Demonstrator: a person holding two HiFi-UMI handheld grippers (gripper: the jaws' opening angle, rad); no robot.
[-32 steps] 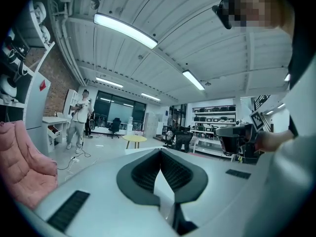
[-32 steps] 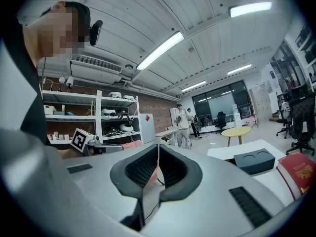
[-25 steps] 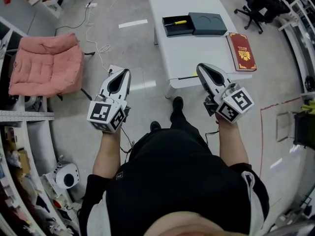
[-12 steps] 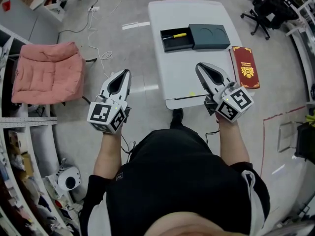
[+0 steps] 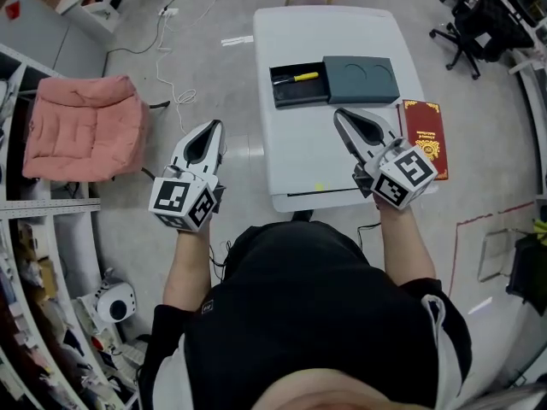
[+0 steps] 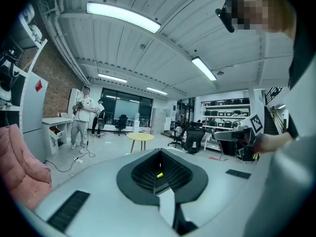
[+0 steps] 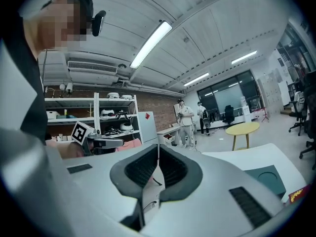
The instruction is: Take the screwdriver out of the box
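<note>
An open dark box [image 5: 299,86] lies on the white table [image 5: 308,152], toward its far half. Inside it rests the screwdriver [image 5: 301,77] with a yellow handle. The box's grey-green lid [image 5: 361,68] lies flat just right of it. My right gripper [image 5: 340,114] hovers over the table's near right part, short of the box, shut and empty. My left gripper [image 5: 215,125] hangs over the floor left of the table, also shut and empty. In the left gripper view [image 6: 159,152] and the right gripper view [image 7: 158,154] the jaws meet at their tips with nothing between.
A red book [image 5: 425,135] lies at the table's right edge beside my right gripper. A pink cushioned chair [image 5: 85,122] stands at the left, with cables [image 5: 175,75] on the floor. Shelving [image 5: 34,254] lines the left side. Office chairs [image 5: 479,15] stand at the far right.
The table has come closer and now lies under my right gripper. Both grippers keep the same pose, and both stay shut.
</note>
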